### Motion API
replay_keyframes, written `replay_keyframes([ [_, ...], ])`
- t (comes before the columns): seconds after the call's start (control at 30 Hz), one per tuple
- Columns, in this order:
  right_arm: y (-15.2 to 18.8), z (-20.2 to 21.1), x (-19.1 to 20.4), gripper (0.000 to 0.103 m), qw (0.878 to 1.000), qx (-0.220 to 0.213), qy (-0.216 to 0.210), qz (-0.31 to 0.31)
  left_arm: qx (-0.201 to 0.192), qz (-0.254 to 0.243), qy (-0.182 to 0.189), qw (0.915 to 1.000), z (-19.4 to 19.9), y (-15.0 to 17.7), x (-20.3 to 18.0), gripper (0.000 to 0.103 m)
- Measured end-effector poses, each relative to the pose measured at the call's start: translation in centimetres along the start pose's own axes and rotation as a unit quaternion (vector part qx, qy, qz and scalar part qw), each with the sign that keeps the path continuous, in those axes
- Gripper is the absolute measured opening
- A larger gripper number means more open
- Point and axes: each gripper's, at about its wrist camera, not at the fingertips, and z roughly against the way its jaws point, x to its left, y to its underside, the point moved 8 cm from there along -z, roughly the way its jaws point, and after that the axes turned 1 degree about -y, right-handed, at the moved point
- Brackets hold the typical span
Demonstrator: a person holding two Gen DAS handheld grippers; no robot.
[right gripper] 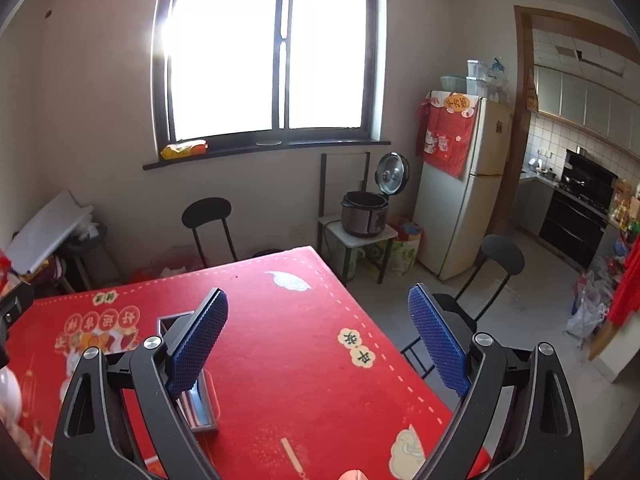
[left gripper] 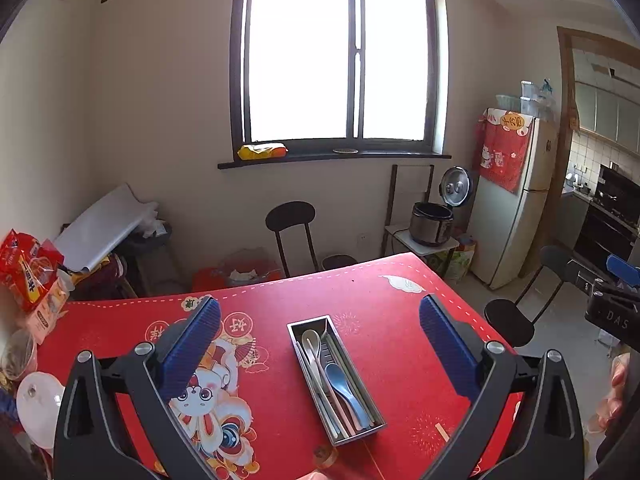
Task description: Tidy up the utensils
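A steel rectangular utensil tray (left gripper: 370, 429) lies on the red table mat. It holds a white spoon (left gripper: 311, 341), a blue spoon (left gripper: 340, 380) and pale chopsticks (left gripper: 320, 392). My left gripper (left gripper: 320, 344) is open and empty, raised above the table with the tray between its blue pads. My right gripper (right gripper: 318, 340) is open and empty over the table's right half. In the right wrist view the tray (right gripper: 200, 408) is mostly hidden behind the left finger. The right gripper's body also shows at the left wrist view's right edge (left gripper: 612, 300).
The red mat (left gripper: 380, 288) covers the table. A white lid (left gripper: 38, 404), a bowl (left gripper: 16, 354) and red snack packets (left gripper: 28, 272) crowd the left edge. Black chairs (left gripper: 290, 220) (right gripper: 500, 256) stand around. A rice cooker (right gripper: 366, 212) and fridge (right gripper: 464, 184) stand behind.
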Motion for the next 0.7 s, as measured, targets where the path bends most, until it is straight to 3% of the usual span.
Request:
replay_keyframes([
  [0.7, 0.26, 0.18, -0.04, 0.089, 1.0, 0.006, 0.022, 0.004, 0.006, 0.006, 0.004, 1.0, -0.35, 0.06, 0.06, 0.097],
])
